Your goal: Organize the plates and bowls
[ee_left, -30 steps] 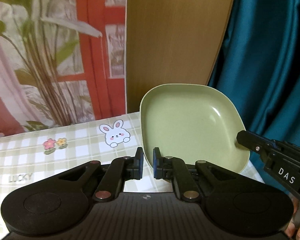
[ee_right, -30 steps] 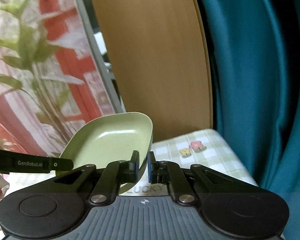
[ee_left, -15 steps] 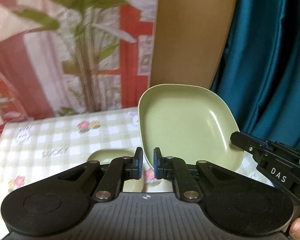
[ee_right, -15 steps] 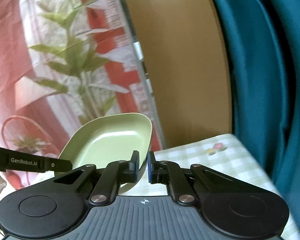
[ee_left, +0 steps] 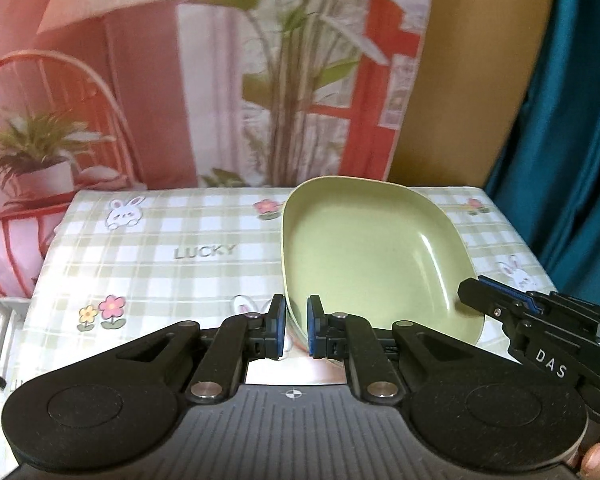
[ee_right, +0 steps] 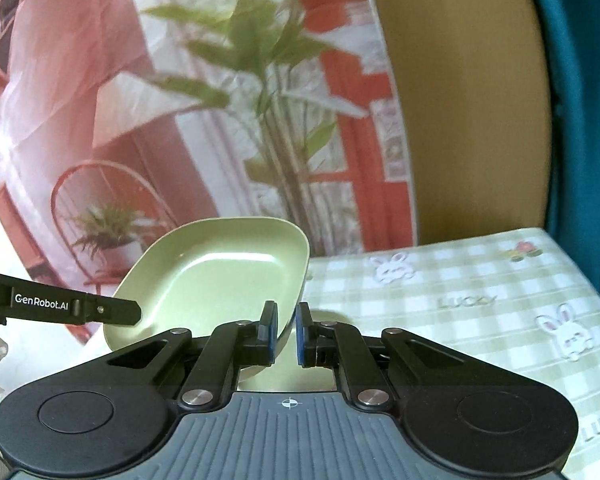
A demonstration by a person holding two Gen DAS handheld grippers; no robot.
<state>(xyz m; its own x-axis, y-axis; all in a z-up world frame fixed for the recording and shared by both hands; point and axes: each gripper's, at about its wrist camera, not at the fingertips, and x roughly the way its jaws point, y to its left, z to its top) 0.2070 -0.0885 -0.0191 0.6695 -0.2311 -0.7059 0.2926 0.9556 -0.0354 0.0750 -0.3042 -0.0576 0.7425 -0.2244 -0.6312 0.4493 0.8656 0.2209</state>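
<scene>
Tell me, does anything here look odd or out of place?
Nothing is spilled or broken. The green plate is off the checked tablecloth, pinched at opposite rims by the left gripper and right gripper.

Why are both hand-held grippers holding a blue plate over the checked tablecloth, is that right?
Not quite: the plate is green, not blue, as the left wrist view shows. The left hand-held gripper and right hand-held gripper do both pinch its rim over the checked tablecloth.
</scene>
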